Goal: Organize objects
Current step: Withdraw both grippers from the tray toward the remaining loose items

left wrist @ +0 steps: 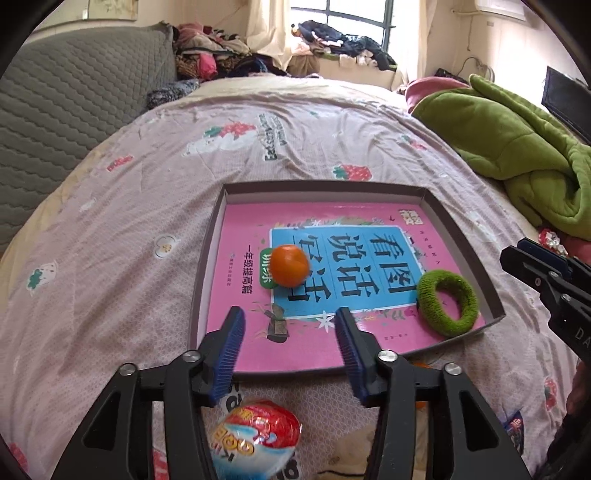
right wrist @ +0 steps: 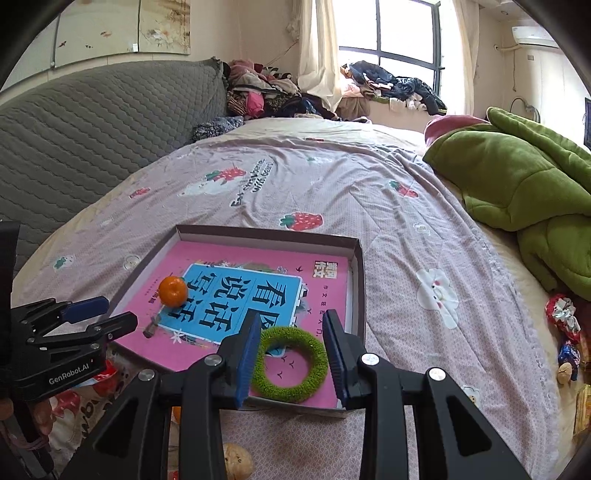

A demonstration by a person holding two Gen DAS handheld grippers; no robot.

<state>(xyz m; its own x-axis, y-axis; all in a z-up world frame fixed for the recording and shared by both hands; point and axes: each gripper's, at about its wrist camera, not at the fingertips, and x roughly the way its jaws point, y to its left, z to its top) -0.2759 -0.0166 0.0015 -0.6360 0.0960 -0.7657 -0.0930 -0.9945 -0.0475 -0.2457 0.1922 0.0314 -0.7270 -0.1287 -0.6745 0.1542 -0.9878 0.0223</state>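
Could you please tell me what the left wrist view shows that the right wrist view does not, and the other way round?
Only the left wrist view shows the red and white snack packet lying on the bedsheet below the open left gripper.

Only the right wrist view shows a walnut near the bottom edge and the wall picture above the grey headboard.

Both show the shallow box holding the pink book, the orange and the green ring, plus the green blanket. The right gripper is open above the ring.
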